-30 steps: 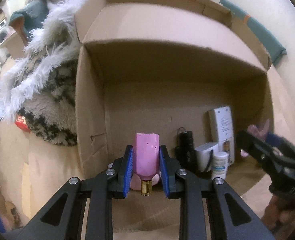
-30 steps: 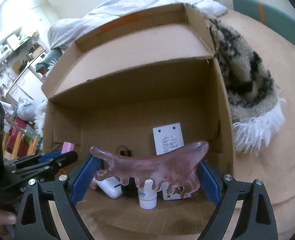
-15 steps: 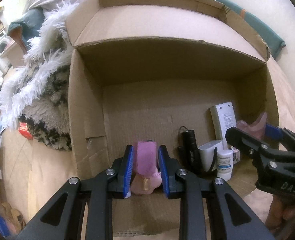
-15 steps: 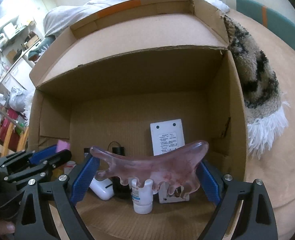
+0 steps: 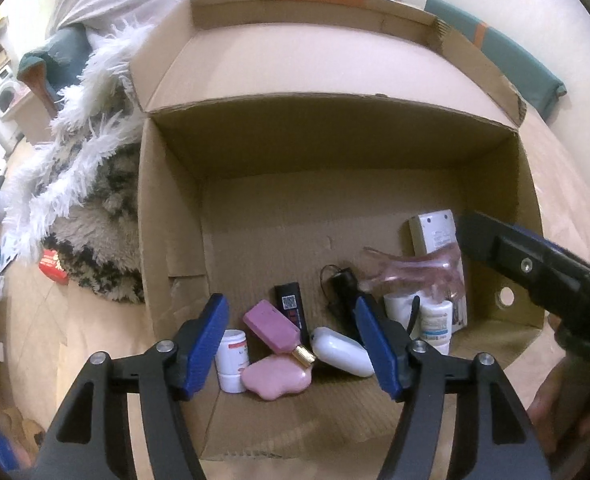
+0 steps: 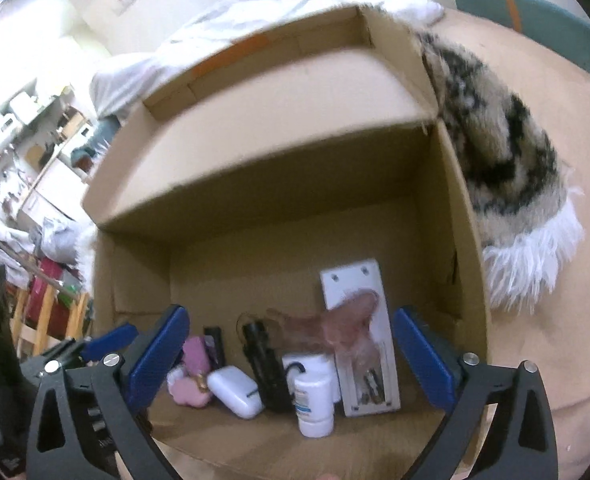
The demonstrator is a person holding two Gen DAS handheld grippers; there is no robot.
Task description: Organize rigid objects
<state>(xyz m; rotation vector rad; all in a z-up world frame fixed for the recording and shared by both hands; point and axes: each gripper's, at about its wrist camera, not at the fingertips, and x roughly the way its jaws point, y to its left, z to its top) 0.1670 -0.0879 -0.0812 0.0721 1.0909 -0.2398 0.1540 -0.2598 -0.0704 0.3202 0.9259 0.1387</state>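
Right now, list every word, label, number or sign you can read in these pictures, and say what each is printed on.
No text reads clearly.
white bottle: blue label print, too blurred.
small white tub: red lettering, too small.
black device: a QR-style square and coloured marks, unreadable.
white flat box: printed lines on its back, too small.
right gripper: pale embossed letters on its body in the right wrist view, unreadable.
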